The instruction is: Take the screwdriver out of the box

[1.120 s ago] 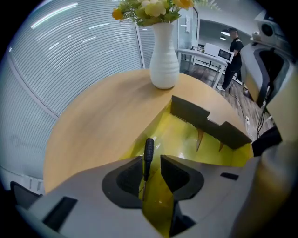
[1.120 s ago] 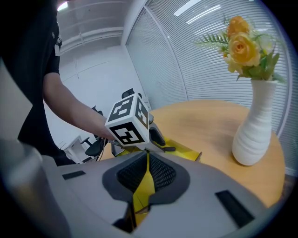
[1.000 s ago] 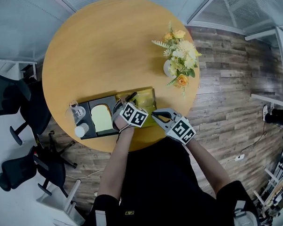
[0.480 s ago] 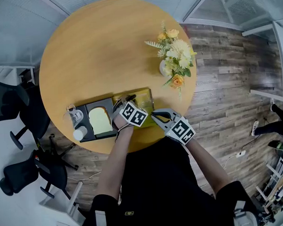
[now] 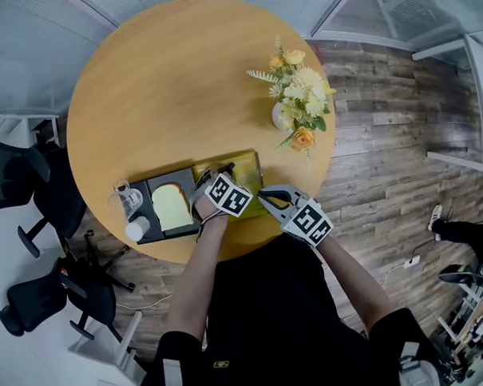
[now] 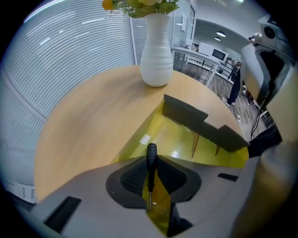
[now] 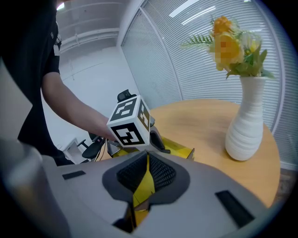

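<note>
A small screwdriver (image 6: 151, 160) with a black ribbed handle stands upright between the pads of my left gripper (image 6: 151, 175). Its jaws have just been closing, and the pads now press on the screwdriver. The left gripper (image 5: 218, 172) points steeply down into the open yellow box (image 5: 248, 165) near the table's front edge. A dark card insert (image 6: 200, 123) lines the box's far side. My right gripper (image 7: 145, 175) is shut on a yellow wall of the box (image 7: 144, 185), at its right end (image 5: 263, 197).
A white vase of flowers (image 5: 295, 106) stands behind the box to the right. Left of the box lies a black tray (image 5: 145, 184) with a pale yellow block (image 5: 172, 206), a glass (image 5: 128, 197) and a white bottle (image 5: 137, 227). Black chairs (image 5: 34, 197) stand at the left.
The head view has shifted slightly. Both grippers stay at the box in the same places.
</note>
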Available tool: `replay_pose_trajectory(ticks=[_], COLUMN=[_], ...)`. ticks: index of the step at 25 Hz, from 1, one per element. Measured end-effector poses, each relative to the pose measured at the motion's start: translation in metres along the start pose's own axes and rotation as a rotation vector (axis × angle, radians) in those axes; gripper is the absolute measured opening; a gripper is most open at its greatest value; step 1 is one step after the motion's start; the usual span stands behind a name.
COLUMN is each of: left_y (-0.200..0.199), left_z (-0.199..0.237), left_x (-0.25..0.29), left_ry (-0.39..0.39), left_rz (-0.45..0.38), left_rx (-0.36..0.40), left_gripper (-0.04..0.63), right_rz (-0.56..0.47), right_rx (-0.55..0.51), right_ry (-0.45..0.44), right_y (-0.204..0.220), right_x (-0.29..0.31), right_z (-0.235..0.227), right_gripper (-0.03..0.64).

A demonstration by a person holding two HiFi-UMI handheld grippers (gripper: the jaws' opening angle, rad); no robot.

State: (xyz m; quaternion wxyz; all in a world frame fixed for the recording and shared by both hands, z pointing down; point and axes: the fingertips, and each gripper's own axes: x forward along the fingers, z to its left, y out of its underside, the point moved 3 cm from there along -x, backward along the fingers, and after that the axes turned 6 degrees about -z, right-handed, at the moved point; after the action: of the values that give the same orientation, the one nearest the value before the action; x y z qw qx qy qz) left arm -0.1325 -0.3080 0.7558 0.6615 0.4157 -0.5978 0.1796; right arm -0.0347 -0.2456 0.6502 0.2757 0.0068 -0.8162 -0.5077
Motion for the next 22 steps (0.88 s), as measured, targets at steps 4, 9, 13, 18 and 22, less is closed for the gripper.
replay_pose_trajectory(ticks=[4, 9, 13, 18, 22], left_y=[-0.005, -0.009, -0.015, -0.016, -0.012], left_z=[-0.003, 0.0, -0.002, -0.01, -0.016], left_x=[-0.001, -0.012, -0.028, -0.051, -0.069], left_ry=[0.009, 0.012, 0.009, -0.009, -0.023], left_rz=[-0.029, -0.085, -0.137, -0.183, -0.222], left_rx=[0.035, 0.034, 0.029, 0.069, 0.053], left_gripper=[0.071, 0.071, 0.071, 0.069, 0.069], right_rz=[-0.009, -0.009, -0.016, -0.027, -0.033], right_rx=[-0.006, -0.023, -0.038, -0.06, -0.087], right_ry=[0.003, 0.0, 0.008, 0.006, 0.013], right_y=[-0.003, -0.006, -0.01, -0.014, -0.015], right_x=[0.0, -0.002, -0.006, -0.014, -0.022], right_z=[0.001, 0.005, 0.009, 0.021, 0.031], right_gripper=[0.011, 0.011, 0.011, 0.011, 0.011])
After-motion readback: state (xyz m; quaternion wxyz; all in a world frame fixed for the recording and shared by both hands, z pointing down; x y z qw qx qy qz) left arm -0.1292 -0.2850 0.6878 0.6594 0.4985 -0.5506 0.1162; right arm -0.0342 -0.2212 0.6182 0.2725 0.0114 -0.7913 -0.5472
